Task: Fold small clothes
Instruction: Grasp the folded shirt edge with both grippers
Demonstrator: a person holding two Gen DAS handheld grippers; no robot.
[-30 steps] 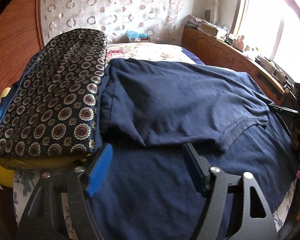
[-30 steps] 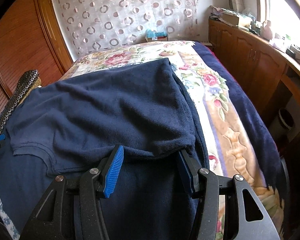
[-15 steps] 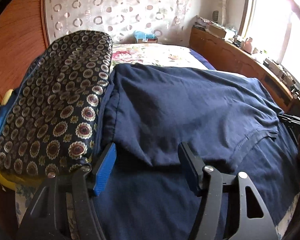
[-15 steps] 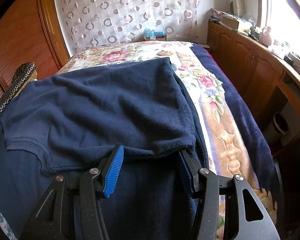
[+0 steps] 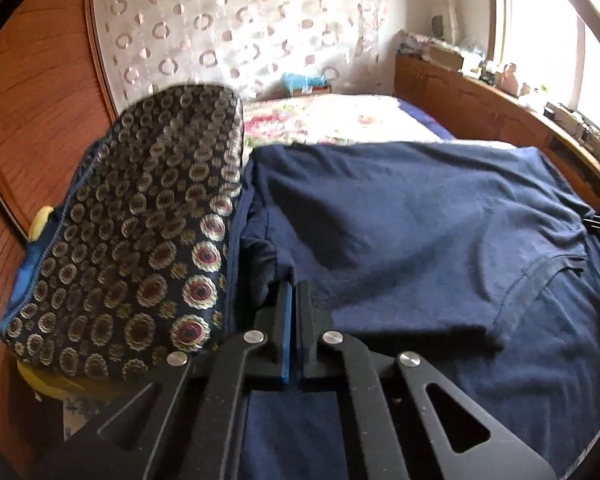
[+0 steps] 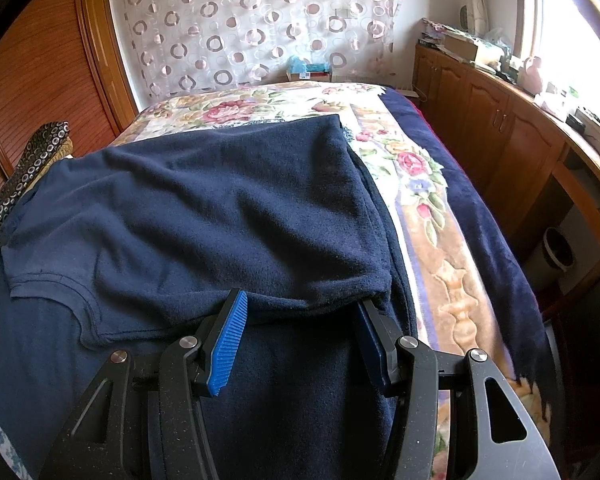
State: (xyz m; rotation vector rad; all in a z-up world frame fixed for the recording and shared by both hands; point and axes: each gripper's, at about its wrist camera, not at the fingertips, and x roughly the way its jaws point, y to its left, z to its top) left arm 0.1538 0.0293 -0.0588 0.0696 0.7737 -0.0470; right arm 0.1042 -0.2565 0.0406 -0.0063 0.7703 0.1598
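A dark navy garment [image 5: 400,220] lies spread on the bed, its upper half folded over the lower. A curved hem [image 5: 540,268] shows at the right. My left gripper [image 5: 294,286] is shut, and its tips pinch the bunched left corner of the folded layer beside the patterned pillow. In the right wrist view the same navy garment [image 6: 220,208] fills the middle. My right gripper [image 6: 302,300] stands open at the garment's near right corner. The folded edge drapes over its fingertips, and the blue pads [image 6: 228,340] stand well apart from the cloth between them.
A dark pillow with round medallions [image 5: 140,220] lies against the garment's left side. The floral bedspread [image 6: 420,184] runs to the right, with a navy blanket edge [image 6: 480,216]. Wooden cabinets [image 6: 500,128] and a waste bin [image 6: 556,248] stand beyond the bed.
The left gripper's jaws went from wide apart to shut on the garment's left corner, after nudging forward to it. The right gripper kept its place and its opening.
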